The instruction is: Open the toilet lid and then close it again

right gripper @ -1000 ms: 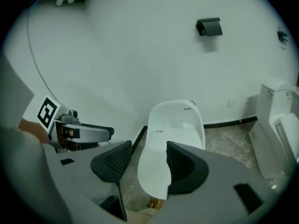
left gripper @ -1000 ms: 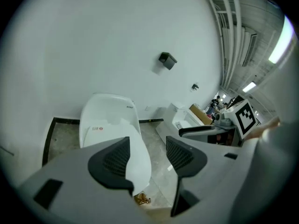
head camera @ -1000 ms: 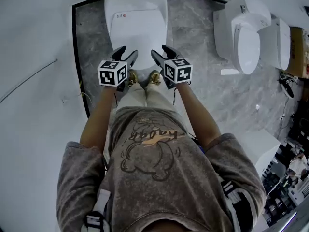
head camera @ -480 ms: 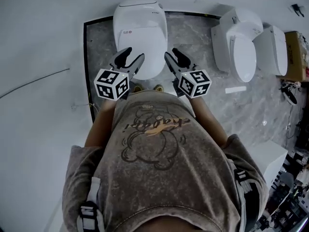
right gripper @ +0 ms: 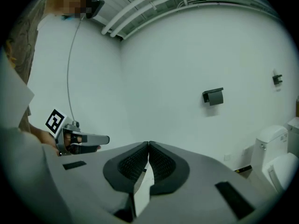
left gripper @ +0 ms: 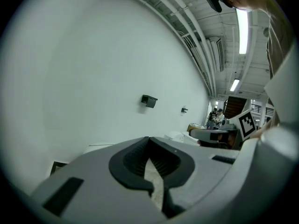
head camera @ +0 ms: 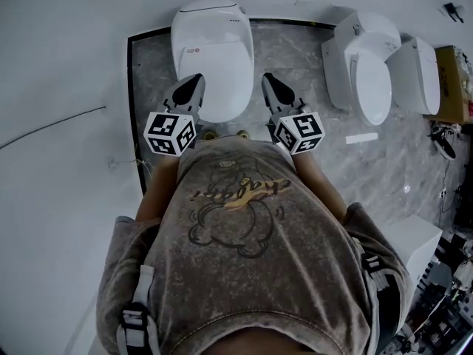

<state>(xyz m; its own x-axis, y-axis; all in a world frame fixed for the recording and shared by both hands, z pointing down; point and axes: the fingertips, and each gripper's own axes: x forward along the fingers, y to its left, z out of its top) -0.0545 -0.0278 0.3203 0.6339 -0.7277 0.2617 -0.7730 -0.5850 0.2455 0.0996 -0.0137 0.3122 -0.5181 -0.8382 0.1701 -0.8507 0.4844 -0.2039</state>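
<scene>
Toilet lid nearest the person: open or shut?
Shut. In the head view the toilet lid lies flat and down; no seat or opening shows.

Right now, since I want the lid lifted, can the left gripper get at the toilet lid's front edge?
Probably yes. The left gripper hovers by the closed toilet lid, nothing between them. Its jaws have just closed on nothing, so it would need to drop and reopen.
</scene>
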